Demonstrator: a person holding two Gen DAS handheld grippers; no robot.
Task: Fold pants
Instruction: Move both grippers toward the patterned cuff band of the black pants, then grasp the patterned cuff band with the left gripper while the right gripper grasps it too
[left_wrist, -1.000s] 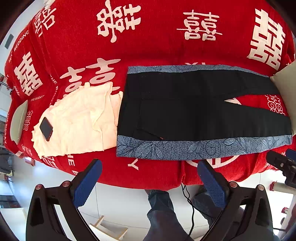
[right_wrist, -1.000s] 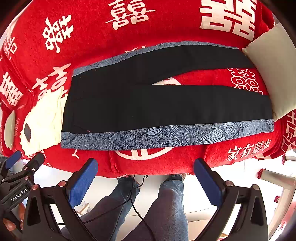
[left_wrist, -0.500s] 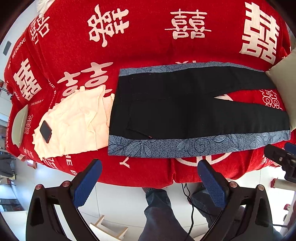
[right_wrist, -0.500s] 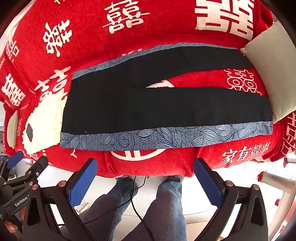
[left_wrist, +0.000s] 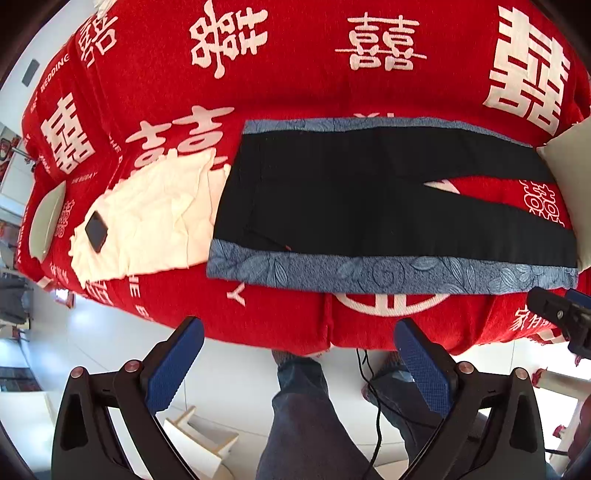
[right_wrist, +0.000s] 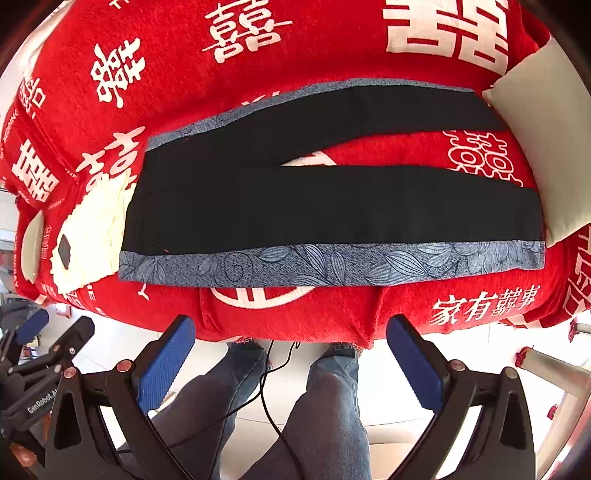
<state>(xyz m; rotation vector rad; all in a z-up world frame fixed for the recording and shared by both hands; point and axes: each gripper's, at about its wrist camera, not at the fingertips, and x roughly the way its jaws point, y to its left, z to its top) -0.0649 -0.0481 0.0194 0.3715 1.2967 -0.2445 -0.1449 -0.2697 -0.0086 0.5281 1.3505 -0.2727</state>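
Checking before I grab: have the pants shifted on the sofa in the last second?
No. The pants still meet the cream cloth at the waist edge, and the crotch notch frames the same white print on the red cover.

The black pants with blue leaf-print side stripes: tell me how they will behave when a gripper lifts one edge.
The black pants with blue leaf-print side stripes lie flat and follow the curve of the red cushion cover, so they are probably floppy and will drape. The long legs would likely trail and drag. The fuzzy-looking cover may grip the cloth rather than let it slide.
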